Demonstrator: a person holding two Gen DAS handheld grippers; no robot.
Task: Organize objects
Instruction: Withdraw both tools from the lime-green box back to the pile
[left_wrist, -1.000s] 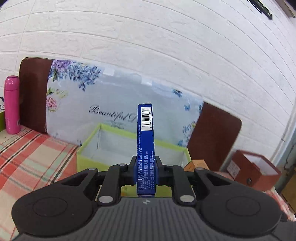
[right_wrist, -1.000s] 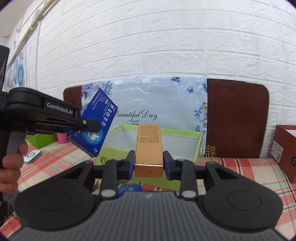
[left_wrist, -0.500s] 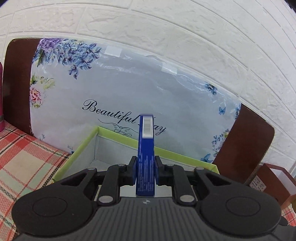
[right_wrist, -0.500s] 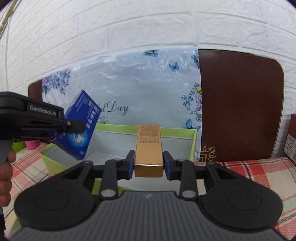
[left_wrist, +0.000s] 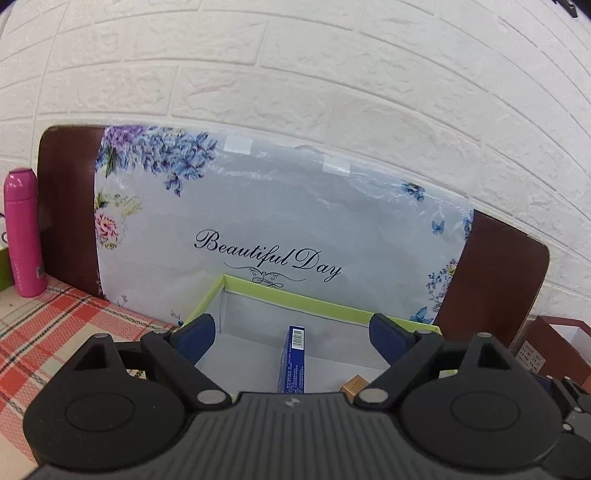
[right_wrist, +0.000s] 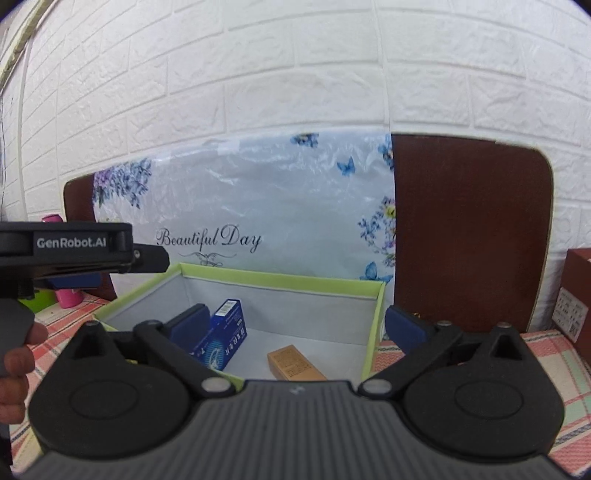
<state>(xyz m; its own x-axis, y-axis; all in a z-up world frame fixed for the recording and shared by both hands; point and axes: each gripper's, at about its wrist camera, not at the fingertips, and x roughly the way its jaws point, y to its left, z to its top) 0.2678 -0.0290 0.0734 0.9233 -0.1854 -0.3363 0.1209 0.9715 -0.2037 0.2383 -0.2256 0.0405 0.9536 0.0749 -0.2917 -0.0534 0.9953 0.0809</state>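
Both the left gripper (left_wrist: 291, 334) and the right gripper (right_wrist: 297, 326) were swinging wide with nothing between their pads, over the green bin (right_wrist: 280, 277), where the blue box (right_wrist: 225, 338) stood on edge at left and the gold box (right_wrist: 293, 363) lay near the right wall.

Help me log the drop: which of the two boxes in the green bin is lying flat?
The gold box: it lies flat on the floor of the green bin, while the blue box stands up on edge to its left.
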